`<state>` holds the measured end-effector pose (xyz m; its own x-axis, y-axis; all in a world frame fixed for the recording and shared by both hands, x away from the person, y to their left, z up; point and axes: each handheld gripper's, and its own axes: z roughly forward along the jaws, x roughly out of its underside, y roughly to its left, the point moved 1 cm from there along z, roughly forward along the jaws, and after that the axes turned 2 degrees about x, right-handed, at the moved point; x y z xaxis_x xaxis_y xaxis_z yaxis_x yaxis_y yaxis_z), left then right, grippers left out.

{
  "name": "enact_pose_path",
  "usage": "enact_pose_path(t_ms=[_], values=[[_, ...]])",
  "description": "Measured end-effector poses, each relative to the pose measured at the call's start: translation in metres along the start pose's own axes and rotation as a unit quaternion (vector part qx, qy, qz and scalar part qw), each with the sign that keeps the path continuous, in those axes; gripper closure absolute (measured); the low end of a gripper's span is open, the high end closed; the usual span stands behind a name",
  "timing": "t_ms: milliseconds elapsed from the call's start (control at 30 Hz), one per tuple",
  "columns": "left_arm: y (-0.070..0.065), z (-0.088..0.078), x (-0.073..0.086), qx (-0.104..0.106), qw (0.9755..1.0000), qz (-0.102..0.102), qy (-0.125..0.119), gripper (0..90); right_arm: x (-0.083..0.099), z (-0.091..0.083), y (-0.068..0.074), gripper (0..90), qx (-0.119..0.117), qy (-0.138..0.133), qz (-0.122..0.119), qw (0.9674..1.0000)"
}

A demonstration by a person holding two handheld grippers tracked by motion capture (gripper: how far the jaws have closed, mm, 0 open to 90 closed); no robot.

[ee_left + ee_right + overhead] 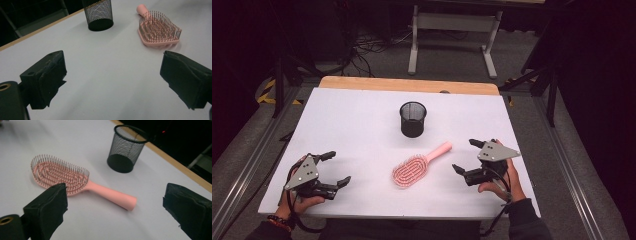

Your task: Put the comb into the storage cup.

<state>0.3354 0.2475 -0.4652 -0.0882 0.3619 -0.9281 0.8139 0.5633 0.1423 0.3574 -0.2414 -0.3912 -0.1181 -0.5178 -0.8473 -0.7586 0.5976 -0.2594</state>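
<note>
Pink hairbrush (413,168) bristles-up mid-tabletop (362,120), both claws wide open and empty.

Lying between left claw (337,169) and right claw (466,156), touching neither; handle aimed toward black mesh cup (413,119), which stands upright and apart beyond it. Probably light, rigid plastic; smooth handle likely slippery, bristles flexible and poor for gripping. Best taken across handle near the neck, right claw closest.
</note>
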Motion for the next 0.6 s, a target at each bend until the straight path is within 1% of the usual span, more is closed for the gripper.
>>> enact_pose_path(t_ms=[33, 100, 133, 233, 267, 300, 333, 367, 400, 433, 467, 500, 533, 567, 600], values=[[0.0, 0.0, 0.0, 0.0, 1.0, 0.0, 0.0, 7.5, -0.012, 0.007, -0.001, 8.5, -0.015, 0.025, -0.032, 0.9991], [-0.001, 0.0, 0.0, -0.001, 1.0, 0.002, 0.001, 7.6, -0.02, 0.011, -0.003, 8.7, -0.03, 0.037, -0.046, 0.9978], [-0.001, 0.0, 0.0, -0.001, 1.0, 0.002, 0.001, 7.6, -0.02, 0.011, -0.003, 8.7, -0.03, 0.037, -0.046, 0.9978], [-0.002, 0.0, 0.0, 0.001, 1.0, 0.001, 0.0, 7.6, -0.037, 0.025, -0.007, 10.6, -0.065, 0.078, -0.079, 0.9916], [-0.002, 0.0, 0.001, 0.002, 1.0, 0.002, 0.0, 7.6, -0.04, 0.028, -0.007, 10.9, -0.069, 0.09, -0.09, 0.9895], [-0.002, -0.001, 0.001, 0.003, 1.0, 0.001, 0.0, 7.7, -0.046, 0.037, -0.006, 11.1, -0.075, 0.116, -0.117, 0.9835], [-0.002, -0.001, 0.001, 0.0, 1.0, 0.001, 0.002, 7.8, -0.049, 0.041, -0.005, 11.2, -0.084, 0.133, -0.127, 0.9795], [-0.002, -0.001, 0.001, -0.006, 1.0, 0.002, 0.005, 7.8, -0.052, 0.047, -0.004, 11.7, -0.089, 0.147, -0.145, 0.9745], [-0.002, -0.001, 0.001, -0.005, 1.0, 0.001, 0.006, 7.9, -0.054, 0.05, -0.002, 12.0, -0.095, 0.161, -0.152, 0.9705], [-0.002, -0.001, 0.001, -0.005, 1.0, 0.001, 0.006, 7.9, -0.054, 0.05, -0.002, 12.0, -0.095, 0.161, -0.152, 0.9705], [-0.003, -0.001, 0.001, -0.005, 1.0, 0.003, 0.007, 7.9, -0.056, 0.056, -0.001, 12.6, -0.107, 0.176, -0.165, 0.9647], [-0.003, -0.001, 0.001, -0.005, 1.0, 0.002, 0.006, 7.8, -0.057, 0.065, 0.001, 14.4, -0.117, 0.202, -0.189, 0.9538], [-0.003, -0.002, 0.001, -0.004, 1.0, 0.002, 0.005, 7.9, -0.057, 0.069, 0.001, 15.5, -0.121, 0.214, -0.2, 0.9485], [-0.003, -0.002, 0.001, -0.004, 1.0, 0.003, 0.005, 7.8, -0.057, 0.075, 0.002, 16.3, -0.129, 0.226, -0.207, 0.943], [-0.003, -0.002, 0.001, -0.002, 1.0, 0.003, 0.005, 7.8, -0.056, 0.084, 0.004, 19.6, -0.136, 0.258, -0.223, 0.93]])
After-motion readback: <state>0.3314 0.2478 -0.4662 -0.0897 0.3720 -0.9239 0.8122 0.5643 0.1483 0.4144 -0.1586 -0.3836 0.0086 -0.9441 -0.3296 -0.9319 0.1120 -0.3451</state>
